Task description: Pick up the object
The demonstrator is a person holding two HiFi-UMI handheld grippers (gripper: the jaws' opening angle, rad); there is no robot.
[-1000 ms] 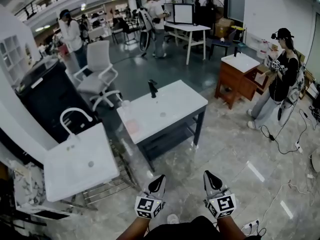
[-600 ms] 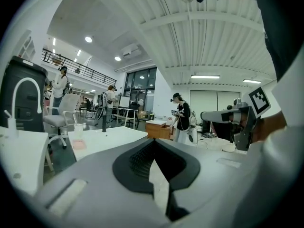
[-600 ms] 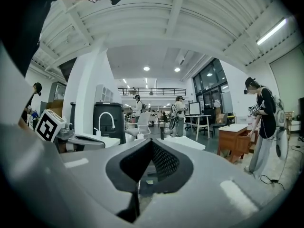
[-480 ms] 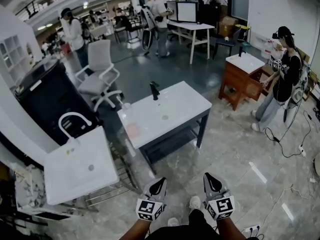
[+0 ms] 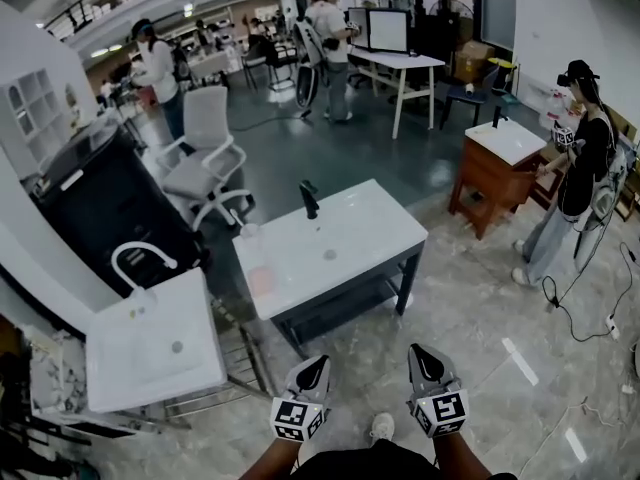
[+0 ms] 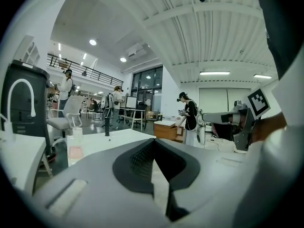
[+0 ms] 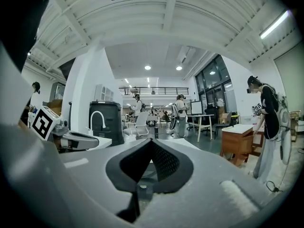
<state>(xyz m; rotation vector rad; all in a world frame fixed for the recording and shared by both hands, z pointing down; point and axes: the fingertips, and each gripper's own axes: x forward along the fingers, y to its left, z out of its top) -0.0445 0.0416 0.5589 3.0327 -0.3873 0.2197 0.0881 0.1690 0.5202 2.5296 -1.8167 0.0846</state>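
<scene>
Both grippers have come forward with the person since the earlier frames, and the white basin table [image 5: 370,223] now lies somewhat closer ahead of them, though still well apart from both. One shoe [image 5: 381,426] shows on the marble floor between and below the two grippers.

The left gripper [image 5: 318,366] is held out nearly level. In its own view its jaws [image 6: 153,141] meet at the tips with nothing between them. The right gripper [image 5: 418,353] rides beside it, to its right, and its jaws [image 7: 151,141] are likewise together and empty.

The loose things on the table sit ahead of the left gripper and off to its left: a pinkish cup [image 5: 262,279] at the table's near left edge, and a clear cup [image 5: 248,232] just beyond it at the far left corner. In the left gripper view both stand left of the jaws, the pinkish cup [image 6: 75,151] in front of the clear cup [image 6: 77,132]. Which of them is the object to pick up I cannot tell. A black tap [image 5: 310,198] stands upright farther back on the table, almost straight ahead of the left gripper.

Left of the left gripper sits a second white basin [image 5: 150,338] with an arched white tap [image 5: 140,258]. Far ahead and right of the right gripper, a person [image 5: 580,168] stands just beside a wooden cabinet [image 5: 490,173].
</scene>
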